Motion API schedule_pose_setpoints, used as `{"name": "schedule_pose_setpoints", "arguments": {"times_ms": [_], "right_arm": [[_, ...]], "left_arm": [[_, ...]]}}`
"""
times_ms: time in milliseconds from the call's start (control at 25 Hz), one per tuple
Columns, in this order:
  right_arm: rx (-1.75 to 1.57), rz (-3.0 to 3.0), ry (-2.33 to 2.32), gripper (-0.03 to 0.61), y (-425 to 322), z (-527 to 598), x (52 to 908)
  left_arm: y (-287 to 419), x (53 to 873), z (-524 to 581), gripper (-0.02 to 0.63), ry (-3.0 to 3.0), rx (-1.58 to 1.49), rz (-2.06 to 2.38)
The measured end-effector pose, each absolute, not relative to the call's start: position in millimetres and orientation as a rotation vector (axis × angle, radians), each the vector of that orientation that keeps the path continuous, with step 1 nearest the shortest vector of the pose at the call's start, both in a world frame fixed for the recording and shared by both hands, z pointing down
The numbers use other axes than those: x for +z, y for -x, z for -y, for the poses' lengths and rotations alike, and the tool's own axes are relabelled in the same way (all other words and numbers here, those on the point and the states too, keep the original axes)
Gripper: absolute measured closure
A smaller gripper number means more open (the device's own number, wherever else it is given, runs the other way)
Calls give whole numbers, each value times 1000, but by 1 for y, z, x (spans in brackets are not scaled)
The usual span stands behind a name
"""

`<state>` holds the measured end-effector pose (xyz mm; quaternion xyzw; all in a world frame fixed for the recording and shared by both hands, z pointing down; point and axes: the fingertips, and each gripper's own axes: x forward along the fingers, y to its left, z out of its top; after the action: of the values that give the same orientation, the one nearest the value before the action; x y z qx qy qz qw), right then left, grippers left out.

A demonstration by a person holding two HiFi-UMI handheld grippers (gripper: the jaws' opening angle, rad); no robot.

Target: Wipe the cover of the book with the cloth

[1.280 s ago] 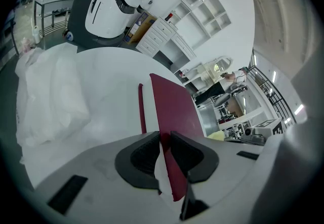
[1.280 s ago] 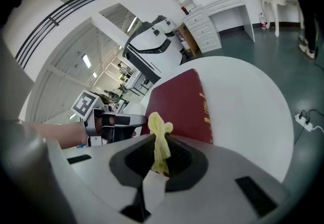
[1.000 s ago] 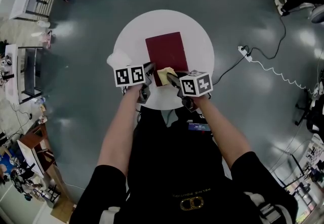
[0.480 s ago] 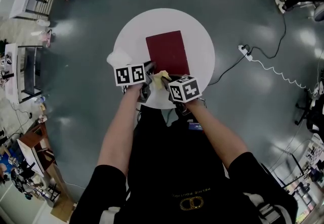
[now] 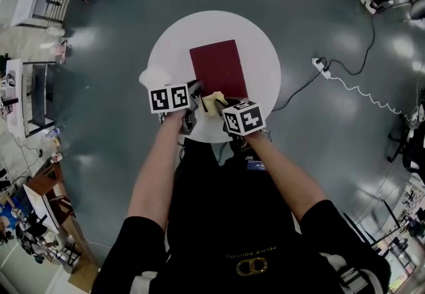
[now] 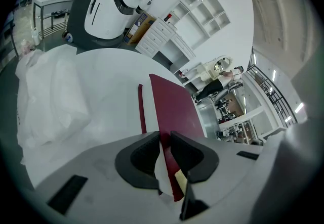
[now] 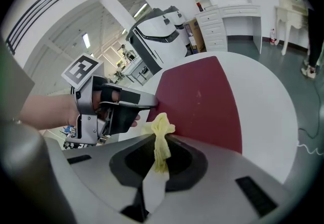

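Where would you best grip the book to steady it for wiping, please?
By its left edge close to the near corner, coming in from the person's side. The book lies flat, so only a thin edge fits between jaws. The left gripper is clamped there, leaving the top free for the cloth.

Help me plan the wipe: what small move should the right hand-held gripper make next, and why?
Probably push the cloth forward across the book. The right hand-held gripper is shut on the cloth at the cover's near edge, the left hand-held gripper clamps the book's near left edge, and the cover ahead is bare.
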<state>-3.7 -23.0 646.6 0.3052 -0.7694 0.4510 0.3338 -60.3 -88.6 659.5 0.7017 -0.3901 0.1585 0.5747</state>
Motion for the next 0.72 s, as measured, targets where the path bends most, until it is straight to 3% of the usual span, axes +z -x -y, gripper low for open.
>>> {"name": "schedule_pose_setpoints", "arguments": {"times_ms": [720], "right_arm": [[1152,1959,-943,492,-69,40,646]], "left_arm": [[62,661,89,546,-1642,383,923]]}}
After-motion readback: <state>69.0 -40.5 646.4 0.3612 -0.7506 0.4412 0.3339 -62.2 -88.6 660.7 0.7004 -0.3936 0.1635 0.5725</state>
